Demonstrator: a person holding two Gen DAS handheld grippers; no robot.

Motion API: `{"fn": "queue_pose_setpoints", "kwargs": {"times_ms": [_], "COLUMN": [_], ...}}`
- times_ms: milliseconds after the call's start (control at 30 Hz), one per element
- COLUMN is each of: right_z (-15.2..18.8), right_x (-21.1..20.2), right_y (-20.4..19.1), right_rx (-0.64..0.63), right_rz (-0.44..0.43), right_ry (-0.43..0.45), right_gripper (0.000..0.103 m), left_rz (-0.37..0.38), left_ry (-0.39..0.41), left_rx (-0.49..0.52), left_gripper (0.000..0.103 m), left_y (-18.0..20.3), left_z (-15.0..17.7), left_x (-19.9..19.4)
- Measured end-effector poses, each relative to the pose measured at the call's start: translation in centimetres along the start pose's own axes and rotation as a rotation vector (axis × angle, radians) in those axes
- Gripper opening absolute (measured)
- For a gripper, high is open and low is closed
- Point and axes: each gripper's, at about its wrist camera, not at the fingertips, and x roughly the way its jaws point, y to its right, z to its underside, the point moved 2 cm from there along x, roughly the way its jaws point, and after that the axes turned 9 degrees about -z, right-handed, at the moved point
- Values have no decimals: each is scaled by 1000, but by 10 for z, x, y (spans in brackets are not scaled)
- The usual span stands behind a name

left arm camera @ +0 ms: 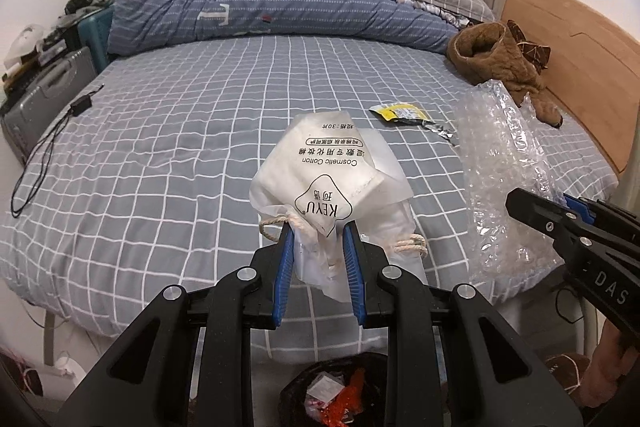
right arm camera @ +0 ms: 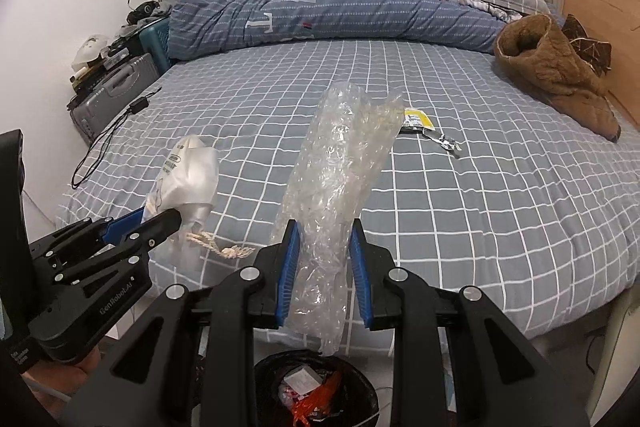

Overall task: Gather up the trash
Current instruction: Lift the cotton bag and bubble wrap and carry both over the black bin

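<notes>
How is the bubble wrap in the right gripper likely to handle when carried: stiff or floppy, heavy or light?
The bubble wrap is probably light and semi-floppy: it stands crumpled above the right gripper while its tail droops toward the trash bin. Its glossy film looks slippery, so a loose pinch might let it slide.

Checked bed (right arm camera: pixel 500 211) — yellow wrapper (right arm camera: pixel 418 119), brown garment (right arm camera: pixel 556 75), quilt (right arm camera: pixel 320 7).

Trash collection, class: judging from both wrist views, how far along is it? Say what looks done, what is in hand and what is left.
Done: the bin below the bed's edge already holds scraps. In hand: the left gripper is shut on the cotton-pad bag, the right gripper on the bubble wrap; neither is dropped yet. Left: the yellow wrapper lies on the bed.
</notes>
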Motion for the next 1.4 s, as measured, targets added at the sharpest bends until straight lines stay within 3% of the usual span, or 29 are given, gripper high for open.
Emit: {"fn": "queue_pose_setpoints", "kwargs": {"times_ms": [633, 1400], "right_z": [22, 70], "right_x": [-55, -71], "right_y": [-29, -36], "right_rx": [-30, -46], "right_rz": [-2, 14], "right_ry": [19, -5], "right_gripper": [25, 25], "left_rz": [0, 2], "left_ry": [29, 1], "left_rx": [-6, -3], "left_gripper": [24, 24], "left_y": [6, 8], "left_z": [19, 66], "left_x": [-65, -88]}}
